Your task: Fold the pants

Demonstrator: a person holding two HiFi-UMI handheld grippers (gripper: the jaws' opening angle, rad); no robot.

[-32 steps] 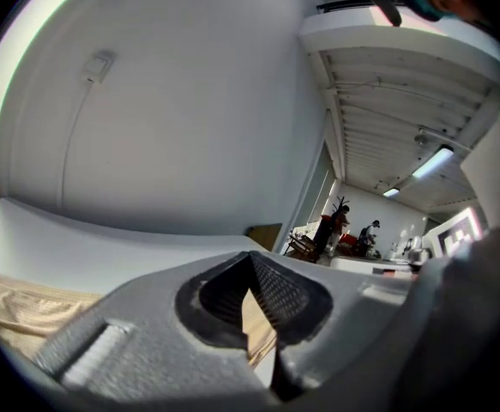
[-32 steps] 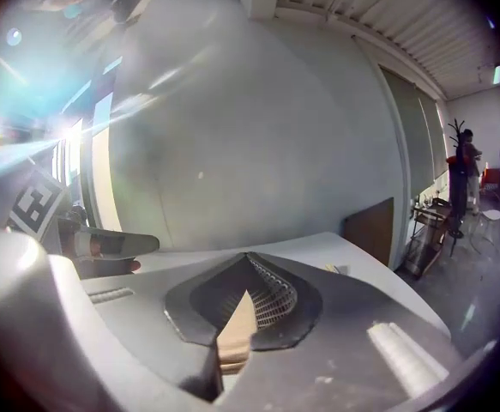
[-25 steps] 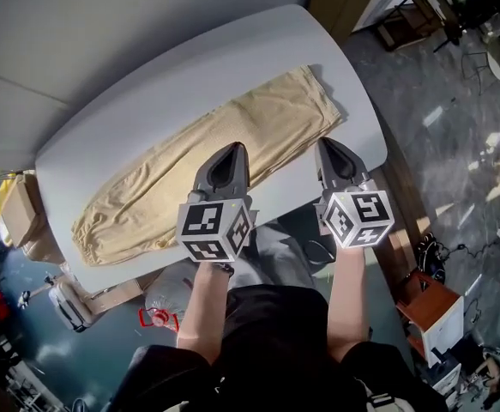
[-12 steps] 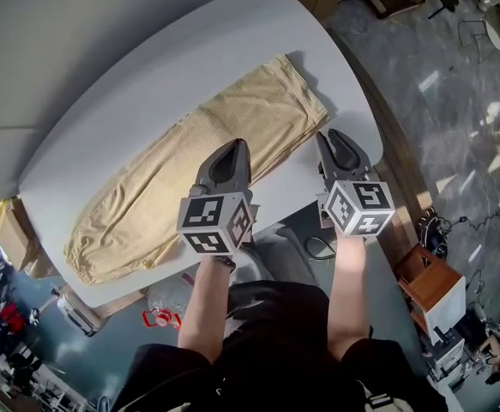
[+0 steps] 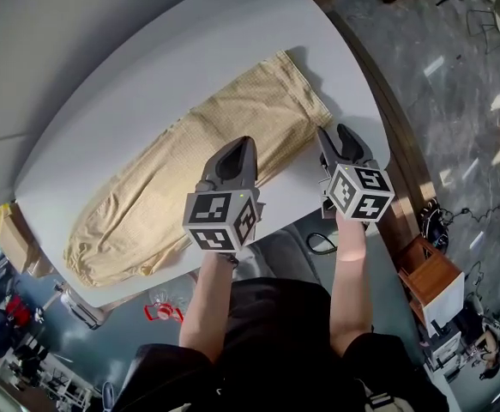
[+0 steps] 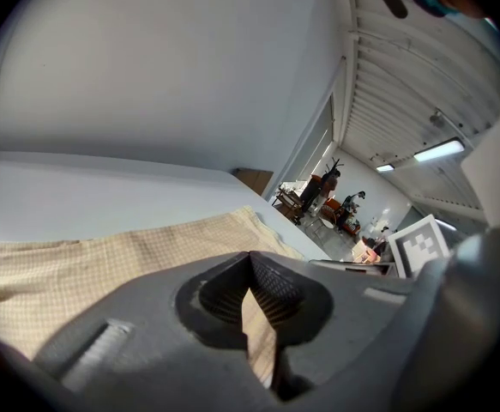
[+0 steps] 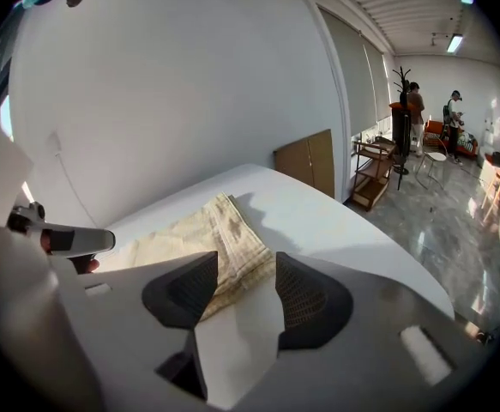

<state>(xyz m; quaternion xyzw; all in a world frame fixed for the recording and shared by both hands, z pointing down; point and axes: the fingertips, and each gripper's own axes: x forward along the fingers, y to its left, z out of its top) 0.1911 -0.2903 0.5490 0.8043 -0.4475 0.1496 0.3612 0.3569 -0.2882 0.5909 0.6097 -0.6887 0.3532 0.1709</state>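
Head view: pants [image 5: 189, 170] lie flat along the surface [image 5: 121, 84], one end just ahead of my right tool [image 5: 335, 136], whose jaws have just been opening and stand apart, empty; the left tool [image 5: 237, 146] hovers over the cloth with jaws together, so I should open it before pinching the near edge.

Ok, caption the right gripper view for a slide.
Right gripper, empty jaws just opening, points at beige checked fabric pants lying on white rounded table.

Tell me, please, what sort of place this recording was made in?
Most likely an office or lab workroom: a large white table carrying the pants, a glossy stone-look floor, and at the far end a coat stand with people among furniture.
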